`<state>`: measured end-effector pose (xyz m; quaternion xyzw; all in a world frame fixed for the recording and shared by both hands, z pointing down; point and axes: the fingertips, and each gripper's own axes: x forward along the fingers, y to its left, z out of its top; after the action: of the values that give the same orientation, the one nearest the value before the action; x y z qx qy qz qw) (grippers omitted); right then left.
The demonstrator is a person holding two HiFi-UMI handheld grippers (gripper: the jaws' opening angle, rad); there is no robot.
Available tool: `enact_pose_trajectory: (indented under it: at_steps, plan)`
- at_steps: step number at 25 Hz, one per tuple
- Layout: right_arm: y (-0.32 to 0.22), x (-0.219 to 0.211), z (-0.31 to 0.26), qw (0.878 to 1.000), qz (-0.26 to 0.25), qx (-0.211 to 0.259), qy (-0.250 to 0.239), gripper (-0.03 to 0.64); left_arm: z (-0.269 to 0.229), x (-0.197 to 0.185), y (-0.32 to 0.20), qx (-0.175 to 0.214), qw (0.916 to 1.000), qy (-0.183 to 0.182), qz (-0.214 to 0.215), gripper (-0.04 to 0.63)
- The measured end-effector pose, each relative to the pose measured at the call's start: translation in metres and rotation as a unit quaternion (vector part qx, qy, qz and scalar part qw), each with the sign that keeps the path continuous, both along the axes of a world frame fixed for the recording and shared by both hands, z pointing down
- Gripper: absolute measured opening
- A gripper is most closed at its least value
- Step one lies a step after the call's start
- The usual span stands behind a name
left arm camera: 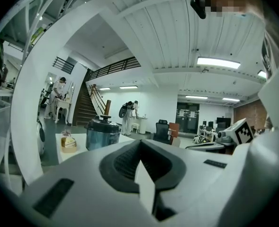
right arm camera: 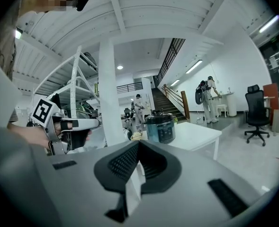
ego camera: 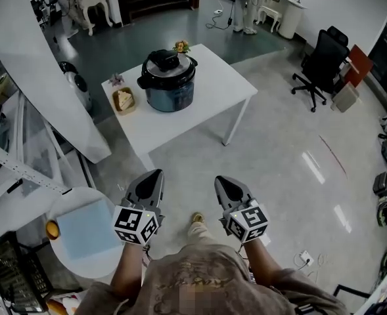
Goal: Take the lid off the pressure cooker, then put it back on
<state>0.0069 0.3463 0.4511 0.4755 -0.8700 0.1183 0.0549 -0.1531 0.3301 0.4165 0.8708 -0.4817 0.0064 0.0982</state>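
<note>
Progress so far is nil, judging by how things lie. The lid (ego camera: 169, 62) sits on the pressure cooker (ego camera: 169, 89) with its black knob on top, and the pressure cooker stands near the middle of the white table (ego camera: 216, 100). Both steps are left: lifting the lid off and seating it again. Before either, I judge, comes the approach. Both grippers are well apart from the pressure cooker, held over bare floor on the near side of it, short of the table's edge.

The left gripper (ego camera: 156, 174) has its fingers (left arm camera: 122, 162) pressed together with nothing between them. The right gripper (ego camera: 220, 181) is the same, its fingers (right arm camera: 122, 163) closed on each other and empty. Each points roughly level toward the pressure cooker, which shows small above the fingers in both gripper views.

Left of the pressure cooker in the head view, a small basket (ego camera: 123, 101) holds something pale that I cannot identify. Just behind the pressure cooker a small flower (ego camera: 181, 46) stands at the table's far edge.

Whether the lid is locked or merely resting cannot be told. The pressure cooker is too small in every view to show its rim catches or which way the lid is turned. In the left gripper view the gripper's own body cuts off the pressure cooker's base. The right gripper view shows a dark panel on its front, but not what the panel carries. Its far side is hidden in all three views.
</note>
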Motion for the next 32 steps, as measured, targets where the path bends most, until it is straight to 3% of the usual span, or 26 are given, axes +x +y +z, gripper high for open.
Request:
enact_pose_trajectory:
  at_steps: [9,16,32]
  plan:
    - [-0.107,0.021,-0.01,0.999,-0.036,0.001,-0.011,-0.003,-0.009,0.014,-0.098,0.003,0.9991,-0.003,-0.042,0.002]
    - [-0.157,0.03,-0.007,0.998,-0.06,-0.002,-0.02,-0.003,-0.013,0.025,-0.142,0.01,0.9979,-0.009,-0.064,0.002]
    - [-0.267,0.008,0.003,0.996,-0.083,-0.001,-0.026,-0.003,-0.008,0.0,-0.249,0.02,0.9966,-0.015,-0.078,0.003]
